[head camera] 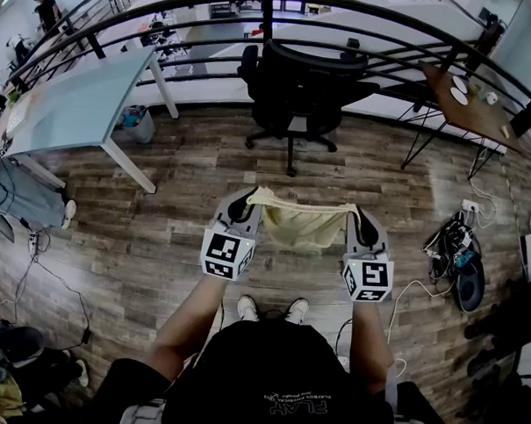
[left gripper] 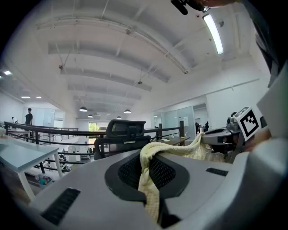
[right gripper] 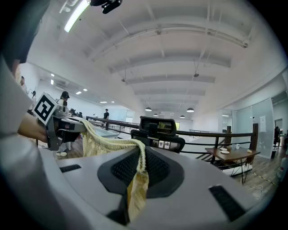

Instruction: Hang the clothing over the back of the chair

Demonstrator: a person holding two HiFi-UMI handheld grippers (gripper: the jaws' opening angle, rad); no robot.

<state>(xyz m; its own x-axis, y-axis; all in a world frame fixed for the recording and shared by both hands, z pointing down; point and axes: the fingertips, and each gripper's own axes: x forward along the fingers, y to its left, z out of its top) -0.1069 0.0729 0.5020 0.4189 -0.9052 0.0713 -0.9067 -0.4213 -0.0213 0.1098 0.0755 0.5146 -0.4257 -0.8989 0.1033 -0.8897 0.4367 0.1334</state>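
Observation:
A pale yellow knitted garment [head camera: 302, 222] hangs stretched between my two grippers, held up in front of me. My left gripper [head camera: 247, 200] is shut on its left top corner, and the cloth [left gripper: 150, 179] runs down between the closed jaws. My right gripper [head camera: 357, 217] is shut on the right top corner, with the cloth [right gripper: 135, 188] pinched in the same way. The black office chair [head camera: 297, 85] stands ahead of me by the railing, its back [left gripper: 120, 132] facing me at some distance; it also shows as the chair [right gripper: 157, 130] in the right gripper view.
A light blue table [head camera: 77, 106] stands to the left of the chair. A brown table [head camera: 468, 101] with dishes is at the far right. A black railing [head camera: 204, 6] runs behind the chair. Cables and gear [head camera: 457, 255] lie on the wooden floor at right.

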